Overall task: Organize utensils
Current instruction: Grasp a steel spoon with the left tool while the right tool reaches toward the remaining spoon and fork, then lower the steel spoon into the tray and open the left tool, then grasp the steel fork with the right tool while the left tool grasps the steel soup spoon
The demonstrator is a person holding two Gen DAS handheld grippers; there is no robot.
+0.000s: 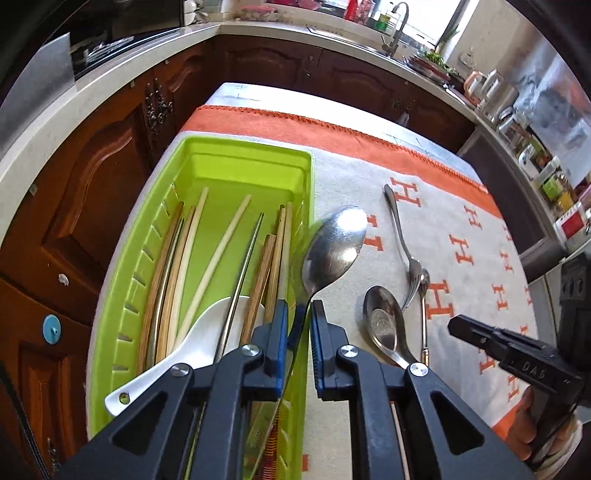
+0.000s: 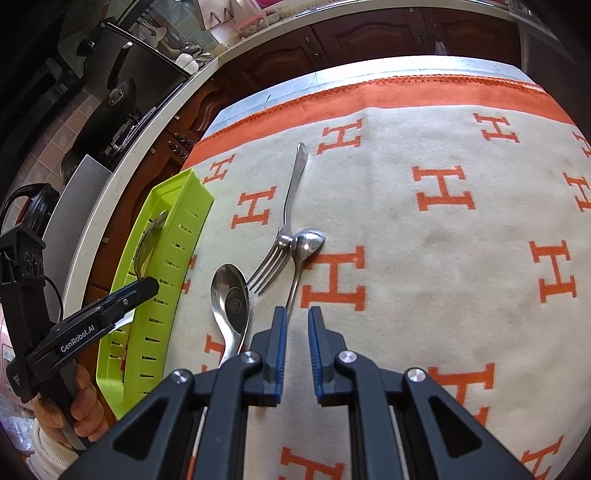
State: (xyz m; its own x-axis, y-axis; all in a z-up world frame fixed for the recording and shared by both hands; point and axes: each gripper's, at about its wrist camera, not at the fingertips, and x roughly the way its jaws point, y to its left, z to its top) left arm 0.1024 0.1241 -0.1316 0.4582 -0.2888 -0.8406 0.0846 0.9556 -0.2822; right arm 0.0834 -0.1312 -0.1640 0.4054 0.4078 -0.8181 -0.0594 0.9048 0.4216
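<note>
My left gripper (image 1: 299, 314) is shut on the thin handle of a large metal spoon (image 1: 334, 247), whose bowl hangs over the right rim of the lime-green tray (image 1: 236, 155). The right wrist view shows that gripper (image 2: 147, 286) and spoon (image 2: 151, 236) above the tray (image 2: 184, 206). In the tray lie several chopsticks (image 1: 188, 254) and a white ceramic spoon (image 1: 207, 328). On the cloth lie a fork (image 2: 291, 195), a medium spoon (image 2: 231, 295) and a small spoon (image 2: 308, 240) touching the fork. My right gripper (image 2: 297, 317) hovers shut over the small spoon's handle, with nothing between its pads.
A cream cloth (image 2: 424, 258) with orange H letters covers the table. Dark wooden cabinets (image 1: 92, 192) and a pale counter with a sink tap (image 1: 397, 26) ring it. Jars (image 1: 554, 177) crowd the right counter. A person's hand (image 2: 81, 406) grips the left tool.
</note>
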